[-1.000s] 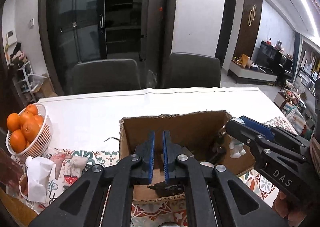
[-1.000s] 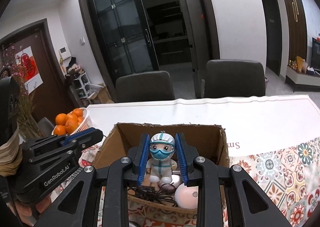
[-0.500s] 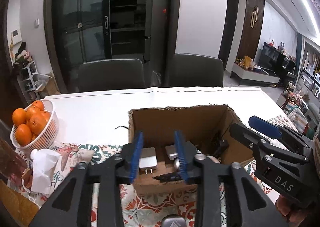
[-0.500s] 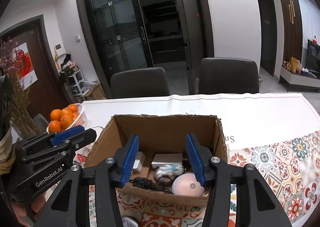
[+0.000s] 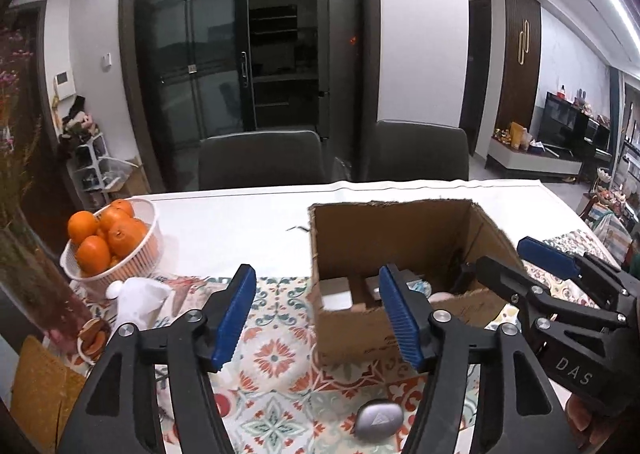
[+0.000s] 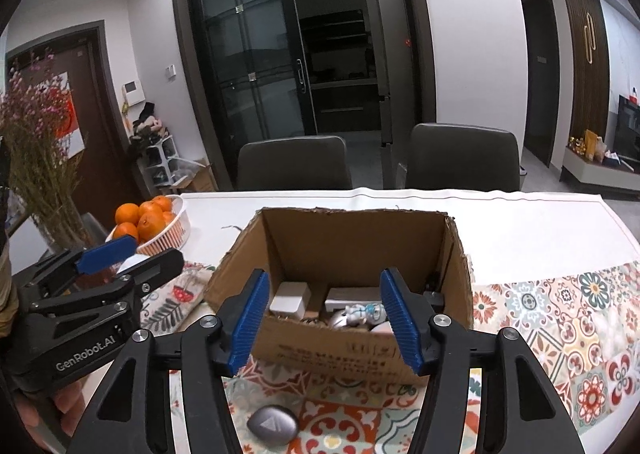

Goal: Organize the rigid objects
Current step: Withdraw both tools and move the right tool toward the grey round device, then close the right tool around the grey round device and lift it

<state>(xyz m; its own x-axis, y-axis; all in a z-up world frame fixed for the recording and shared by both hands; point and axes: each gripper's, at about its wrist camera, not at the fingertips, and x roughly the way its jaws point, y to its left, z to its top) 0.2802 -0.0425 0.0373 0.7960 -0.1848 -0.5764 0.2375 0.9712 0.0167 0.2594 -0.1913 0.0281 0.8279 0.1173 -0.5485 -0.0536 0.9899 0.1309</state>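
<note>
**Both grippers spread and empty in front of the cardboard box**

My left gripper (image 5: 316,318) hangs with its blue ribbed pads wide apart and nothing between them; it sits in front of the open brown cardboard box (image 5: 400,238), offset to the box's left, so its right pad overlaps the near wall; my right gripper (image 6: 324,320) is likewise spread and empty, centred on the same box (image 6: 352,354), with both pads straddling the near wall from my side.

Inside the box, in the right wrist view, a white square charger block (image 6: 290,300) lies at the left of the floor; beside it a flat white-and-grey rectangular device (image 6: 352,294); in front of that a small white-and-blue toy figure in a mask (image 6: 364,312) lies on its side, touching a rounded silver object I cannot identify; something pale and rounded shows at the right, partly hidden behind my pad.

Outside the box, on the patterned floral tablecloth (image 6: 568,338), a smooth grey pebble-shaped gadget with a triangle mark (image 6: 272,426) rests near me, just in front of the near wall and apart from it; it shows low between my left fingers too (image 5: 378,420).

To the left stands a white slatted plastic basket of oranges (image 5: 150,250); a crumpled white tissue (image 5: 138,300) lies just in front of it.
</note>
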